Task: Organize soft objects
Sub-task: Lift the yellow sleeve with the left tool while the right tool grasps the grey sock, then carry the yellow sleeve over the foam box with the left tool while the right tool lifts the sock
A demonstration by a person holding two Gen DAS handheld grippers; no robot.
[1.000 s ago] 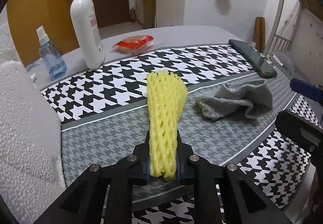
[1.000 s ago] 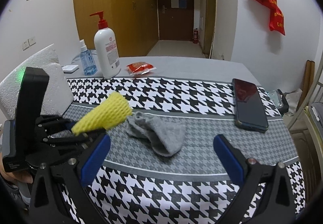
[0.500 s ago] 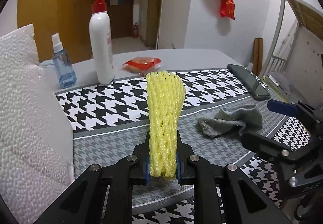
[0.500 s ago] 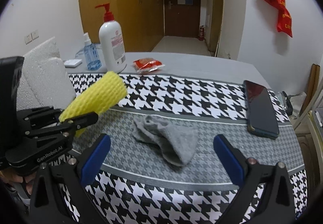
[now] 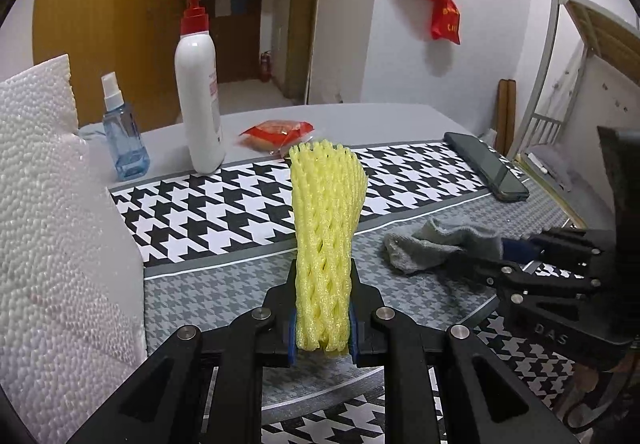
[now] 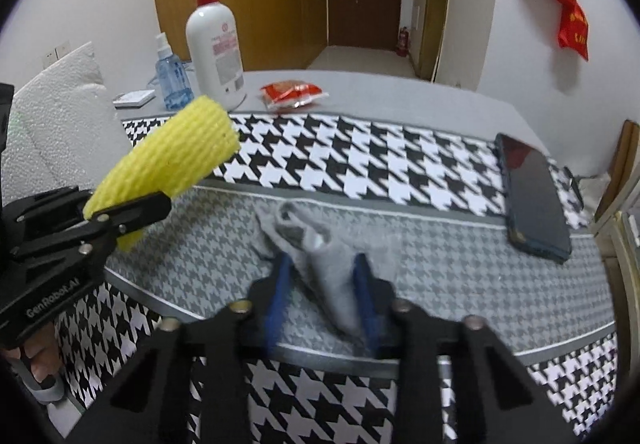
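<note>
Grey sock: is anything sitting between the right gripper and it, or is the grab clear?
Nothing visible blocks it. The right gripper is closing with the grey sock already between its blue pads. The left gripper, clamped on the yellow foam net, is off to the side, and the phone lies well clear.

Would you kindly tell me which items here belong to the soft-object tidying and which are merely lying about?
Part of the job:
- yellow foam net, held in the left gripper
- grey sock, between the closing jaws of the right gripper

Lying about:
- pump bottle
- spray bottle
- red snack packet
- phone
</note>
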